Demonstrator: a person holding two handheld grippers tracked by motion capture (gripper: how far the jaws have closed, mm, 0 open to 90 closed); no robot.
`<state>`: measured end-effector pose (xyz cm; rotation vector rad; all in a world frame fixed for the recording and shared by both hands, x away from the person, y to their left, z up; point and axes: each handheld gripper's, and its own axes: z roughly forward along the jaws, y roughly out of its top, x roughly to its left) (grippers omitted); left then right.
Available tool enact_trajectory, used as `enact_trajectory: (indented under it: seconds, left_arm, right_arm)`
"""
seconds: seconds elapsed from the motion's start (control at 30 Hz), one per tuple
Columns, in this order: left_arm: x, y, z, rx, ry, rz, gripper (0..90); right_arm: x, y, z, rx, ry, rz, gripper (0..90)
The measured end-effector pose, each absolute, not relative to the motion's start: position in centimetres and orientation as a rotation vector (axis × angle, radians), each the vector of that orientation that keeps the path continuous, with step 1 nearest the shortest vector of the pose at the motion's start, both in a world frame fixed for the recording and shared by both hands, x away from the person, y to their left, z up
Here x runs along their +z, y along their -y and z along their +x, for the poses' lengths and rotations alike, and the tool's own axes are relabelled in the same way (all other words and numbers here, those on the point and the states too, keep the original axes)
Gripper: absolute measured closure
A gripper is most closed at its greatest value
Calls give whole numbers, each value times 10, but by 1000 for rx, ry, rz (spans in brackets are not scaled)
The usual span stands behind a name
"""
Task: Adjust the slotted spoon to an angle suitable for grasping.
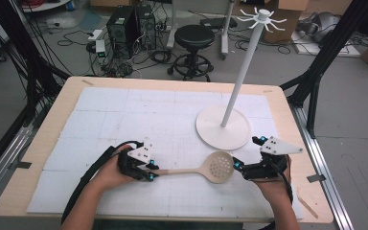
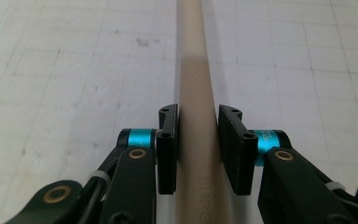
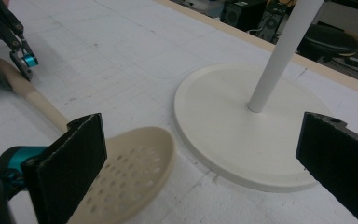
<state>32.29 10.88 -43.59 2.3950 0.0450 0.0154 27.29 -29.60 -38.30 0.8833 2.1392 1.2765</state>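
**Spoon gripped by the handle, hanging yet to come**

While the slotted spoon [image 1: 206, 167] lies flat on the white mat [image 1: 124, 120], the left gripper [image 1: 152, 171] has its jaws clamped on the handle. In the left gripper view the two black pads [image 2: 168, 140] press against either side of the beige shaft, which runs straight ahead between them. The spoon's perforated bowl points toward the right gripper [image 1: 237, 168], near the front of the table [image 1: 52, 124].

That right gripper has its jaws wide apart and holds nothing. In the right gripper view the pads [image 3: 70, 168] stand far from each other, with the bowl of the spoon low at the left and the round base of the white stand [image 1: 223, 127] just beyond it.

Judging by the layout, the work looks like getting the spoon up onto the stand, whose pole rises to a ring of hooks [image 1: 263, 18] at the top. So far only the first part appears done: a firm hold on the handle. The spoon has not left the mat, so lifting it, carrying it up to the hooks and catching it on one all remain.
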Motion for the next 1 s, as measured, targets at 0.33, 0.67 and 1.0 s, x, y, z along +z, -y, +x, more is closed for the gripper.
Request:
enact_trajectory:
  seconds: [0.33,0.67,1.0]
  left_arm:
    - [-436,-53,327,13,37,2389,691]
    - [-432,-86,316,29,-62,2328,550]
    - [-438,-133,312,22,-164,2340,609]
  right_arm:
    - [-383,296,273,1285,-2139,878,2]
    - [-382,298,271,1292,-2135,882,2]
    - [-382,294,272,1287,-2143,875,2]
